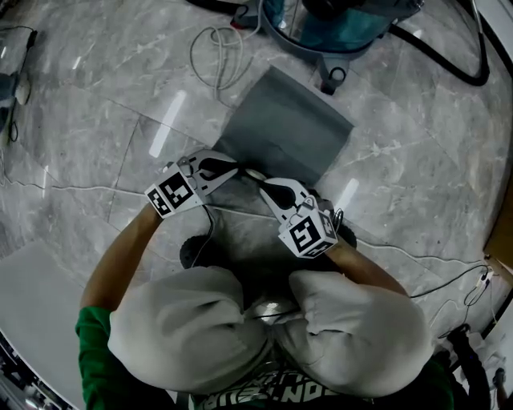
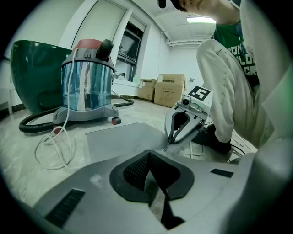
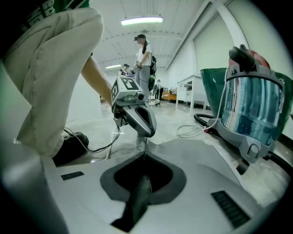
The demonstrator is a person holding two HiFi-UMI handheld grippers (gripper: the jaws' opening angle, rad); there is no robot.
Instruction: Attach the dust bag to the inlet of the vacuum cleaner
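Observation:
The grey dust bag (image 1: 288,128) lies flat on the marble floor in front of me. Both grippers are at its near edge. My left gripper (image 1: 236,170) is shut on that edge, and a thin grey strip of the bag (image 2: 123,139) shows between its pads (image 2: 151,178). My right gripper (image 1: 260,180) is close beside it, also shut on the bag's edge (image 3: 143,183). The vacuum cleaner (image 1: 337,24), a clear blue canister on castors, stands just beyond the bag's far end (image 2: 87,87) (image 3: 252,114). Its inlet is not visible.
A coiled white cable (image 1: 216,56) lies left of the vacuum, and its black hose (image 1: 449,56) curves off right. A thin black cable (image 1: 204,232) runs by my knees. A green bin (image 2: 32,77) and cardboard boxes (image 2: 169,89) stand further off. People (image 3: 144,59) stand far behind.

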